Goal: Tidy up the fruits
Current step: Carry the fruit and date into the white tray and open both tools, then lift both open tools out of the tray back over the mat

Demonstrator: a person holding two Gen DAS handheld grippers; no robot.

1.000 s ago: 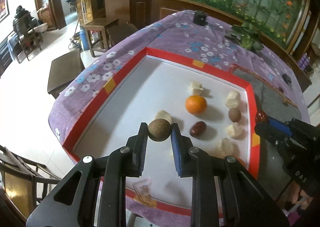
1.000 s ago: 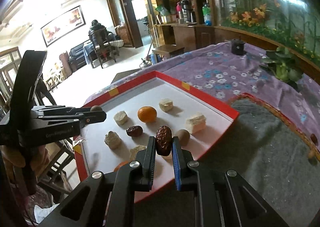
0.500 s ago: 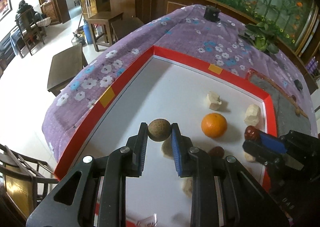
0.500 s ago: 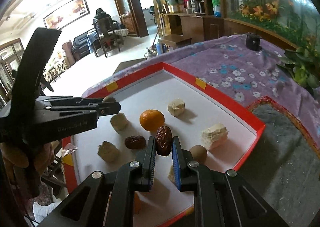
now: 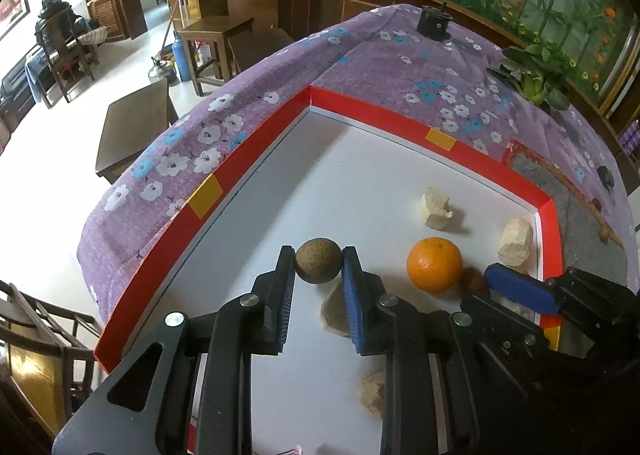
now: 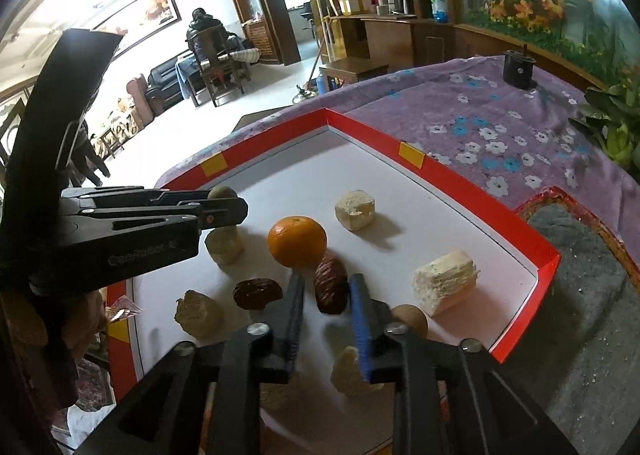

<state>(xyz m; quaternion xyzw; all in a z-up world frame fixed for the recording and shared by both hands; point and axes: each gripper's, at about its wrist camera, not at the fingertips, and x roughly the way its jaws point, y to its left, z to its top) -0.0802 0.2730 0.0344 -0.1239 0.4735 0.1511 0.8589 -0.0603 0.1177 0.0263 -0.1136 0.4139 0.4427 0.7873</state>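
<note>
Left wrist view: the left gripper [image 5: 319, 269] has its jaws clamped tight on a round brown fruit [image 5: 318, 266], held just above the white floor of the red-rimmed tray [image 5: 248, 159]. An orange [image 5: 434, 264] sits to its right, with pale crumbly chunks [image 5: 437, 208] scattered around it. The right gripper [image 6: 326, 297] has just been opening; its pads now stand a little off a dark red date [image 6: 330, 285] that sits between them, right in front of the orange, so it looks let go. A second date [image 6: 257, 293] lies to the left, and a small round brown fruit [image 6: 409, 317] is just beside the right finger. The tray rests on a purple flowered cloth [image 5: 400, 67].
</note>
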